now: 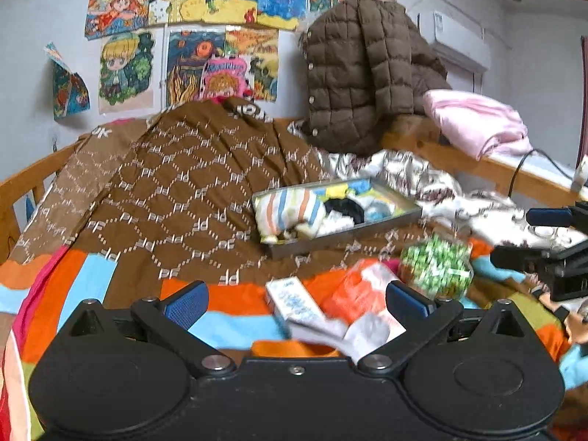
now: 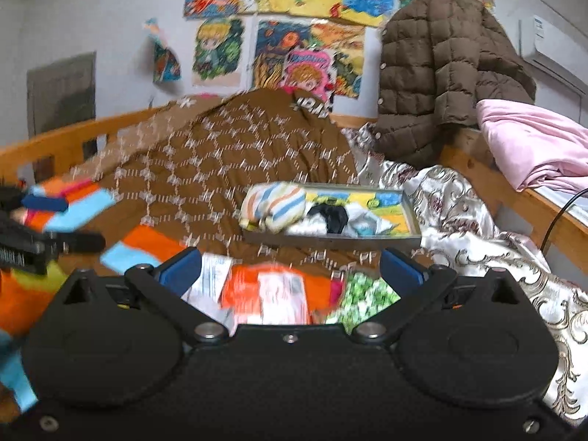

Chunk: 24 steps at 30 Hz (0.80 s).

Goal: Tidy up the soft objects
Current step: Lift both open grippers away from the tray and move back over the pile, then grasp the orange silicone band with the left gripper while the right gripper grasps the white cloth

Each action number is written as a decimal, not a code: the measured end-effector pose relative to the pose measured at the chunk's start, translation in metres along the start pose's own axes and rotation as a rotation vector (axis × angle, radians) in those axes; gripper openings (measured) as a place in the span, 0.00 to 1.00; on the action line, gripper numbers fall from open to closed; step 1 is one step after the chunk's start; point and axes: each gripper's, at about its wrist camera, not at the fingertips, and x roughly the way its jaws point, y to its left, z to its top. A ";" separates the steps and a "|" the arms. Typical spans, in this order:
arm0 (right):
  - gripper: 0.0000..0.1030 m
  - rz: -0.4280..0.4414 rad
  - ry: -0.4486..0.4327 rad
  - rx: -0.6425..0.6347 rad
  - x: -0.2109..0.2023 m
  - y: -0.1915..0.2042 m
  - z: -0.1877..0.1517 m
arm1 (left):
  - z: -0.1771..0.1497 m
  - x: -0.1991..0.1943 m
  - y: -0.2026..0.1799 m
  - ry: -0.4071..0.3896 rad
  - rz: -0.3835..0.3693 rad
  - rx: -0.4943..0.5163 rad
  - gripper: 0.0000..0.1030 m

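Both grippers — left gripper (image 1: 296, 299), right gripper (image 2: 290, 268) — spread, empty. Near them on the bed: orange packet (image 1: 362, 290), green bag (image 1: 435, 266) — light, crinkly, probably slippery; pinch an edge. Tray (image 1: 352, 233) beyond.

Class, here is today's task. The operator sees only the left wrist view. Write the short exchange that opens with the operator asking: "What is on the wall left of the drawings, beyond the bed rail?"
Observer: A dark grey rectangular panel is set on the wall there, above the wooden bed rail.
Operator: Is the right hand-held gripper open?
Observer: Yes. On the right hand-held gripper the blue pads stand wide apart, and the orange-and-white packet shows between them.
Operator: What lies on its right side?
Observer: The silver patterned cloth runs past it down to the picture's lower right edge.
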 end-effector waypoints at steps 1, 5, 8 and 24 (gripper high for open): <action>0.99 0.005 0.010 -0.011 -0.004 0.004 -0.008 | -0.003 0.000 0.002 0.010 0.002 0.006 0.99; 0.99 0.019 0.050 -0.034 -0.015 0.019 -0.036 | -0.013 0.000 0.009 0.049 0.006 0.029 0.99; 0.99 0.030 0.072 -0.046 -0.022 0.030 -0.054 | -0.020 0.000 0.013 0.085 0.002 0.041 0.99; 0.99 0.145 0.150 -0.165 0.018 0.100 -0.089 | -0.014 0.003 0.024 0.318 -0.034 0.247 0.99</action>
